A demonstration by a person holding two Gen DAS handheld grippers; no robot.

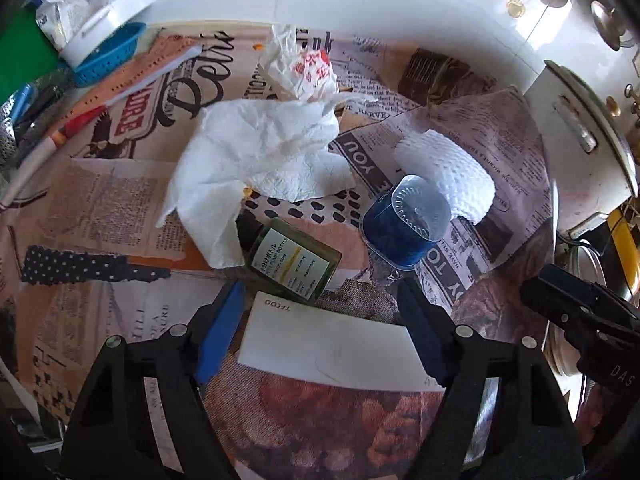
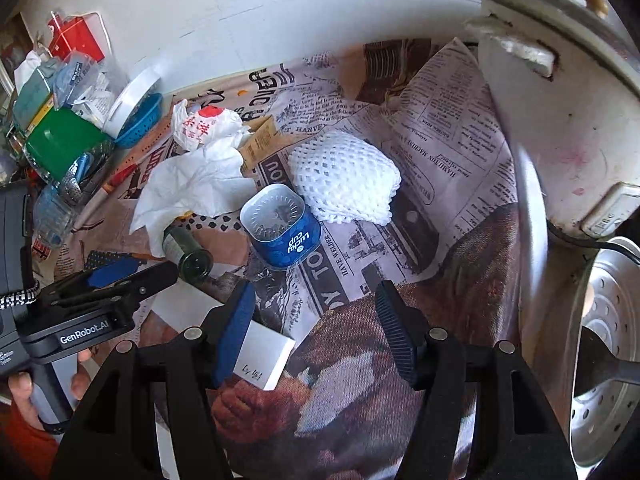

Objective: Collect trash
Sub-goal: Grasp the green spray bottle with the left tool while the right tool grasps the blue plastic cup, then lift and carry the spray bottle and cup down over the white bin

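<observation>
Left gripper (image 1: pixel 320 320) jaws spread wide, white box (image 1: pixel 332 350) between them. Just ahead: green bottle (image 1: pixel 294 266) lying flat, blue cup (image 1: pixel 408 222) ahead-right, crumpled tissue (image 1: pixel 264 160) beyond.

Blue cup (image 2: pixel 282 228); white netted foam (image 2: pixel 344 176); dark green bottle (image 1: pixel 290 260); white tissue (image 1: pixel 256 160).

"Lucky cup" on blue cup (image 2: pixel 285 229), "GenRobot.AI" on left gripper (image 2: pixel 132 270) (side), "TFOOD" on white card (image 1: pixel 332 348)

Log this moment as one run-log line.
task: collect trash | left gripper: open, white box between fingers | right gripper: open, empty | blue cup, tissue: uncollected
</observation>
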